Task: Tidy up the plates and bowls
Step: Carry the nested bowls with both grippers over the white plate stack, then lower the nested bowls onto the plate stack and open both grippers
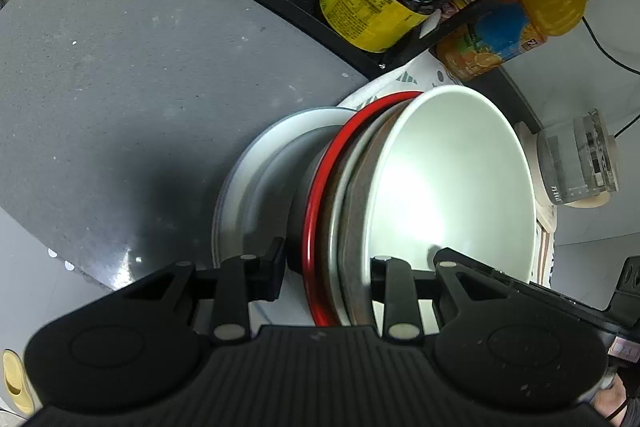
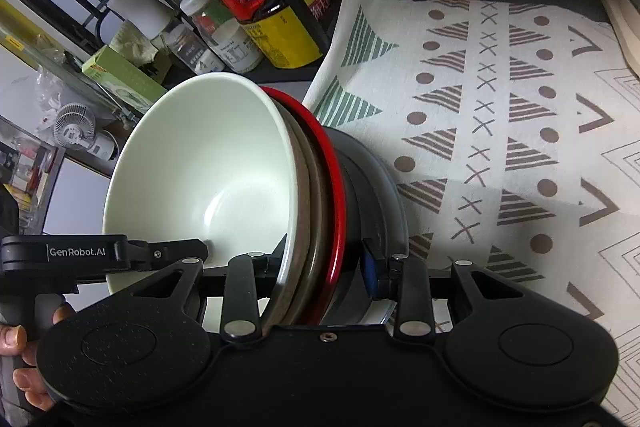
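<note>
Both grippers — left (image 1: 326,269), right (image 2: 324,259) — clamp the stack (image 2: 312,187): white bowl (image 2: 208,163), red-rimmed plate, grey plate, held above the cloth (image 2: 500,131). Looks heavy, glazed, slippery, breakable — grip rims firmly w/ both.

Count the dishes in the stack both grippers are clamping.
4 visible: white bowl on top, brown-rimmed dish under it, red-rimmed dish next, grey plate at the bottom. Nested pieces may be hidden.
</note>
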### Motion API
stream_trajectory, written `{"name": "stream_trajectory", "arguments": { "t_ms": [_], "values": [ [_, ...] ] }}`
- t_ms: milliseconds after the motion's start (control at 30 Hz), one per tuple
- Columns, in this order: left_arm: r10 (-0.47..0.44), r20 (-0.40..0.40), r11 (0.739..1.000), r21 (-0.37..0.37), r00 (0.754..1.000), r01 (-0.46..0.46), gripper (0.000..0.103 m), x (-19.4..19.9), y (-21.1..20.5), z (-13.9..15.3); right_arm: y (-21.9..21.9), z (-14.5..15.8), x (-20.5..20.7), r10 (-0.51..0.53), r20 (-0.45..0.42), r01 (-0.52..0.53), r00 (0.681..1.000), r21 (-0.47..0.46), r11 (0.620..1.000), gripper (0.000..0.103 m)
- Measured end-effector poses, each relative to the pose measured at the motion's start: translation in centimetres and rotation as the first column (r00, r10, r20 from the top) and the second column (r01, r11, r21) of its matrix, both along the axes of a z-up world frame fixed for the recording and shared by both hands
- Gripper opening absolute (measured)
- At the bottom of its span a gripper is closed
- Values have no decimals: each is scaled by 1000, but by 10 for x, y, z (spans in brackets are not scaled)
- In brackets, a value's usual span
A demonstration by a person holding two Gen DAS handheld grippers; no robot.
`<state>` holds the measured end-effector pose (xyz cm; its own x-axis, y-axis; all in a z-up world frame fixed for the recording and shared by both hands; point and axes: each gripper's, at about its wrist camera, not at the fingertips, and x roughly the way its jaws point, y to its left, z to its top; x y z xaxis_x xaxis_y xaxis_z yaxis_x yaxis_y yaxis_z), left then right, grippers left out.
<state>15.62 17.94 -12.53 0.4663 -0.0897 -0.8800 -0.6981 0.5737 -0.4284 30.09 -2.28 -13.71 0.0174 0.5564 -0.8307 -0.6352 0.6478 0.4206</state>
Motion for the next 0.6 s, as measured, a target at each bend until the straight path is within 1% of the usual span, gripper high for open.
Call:
{"name": "stream_trajectory", "arguments": {
  "t_ms": [600],
  "values": [
    [-15,-7,1000,-25,1000,15,30,2,6,-11,4,-9,-2,-34,-18,33,999,-25,999,34]
  ]
}}
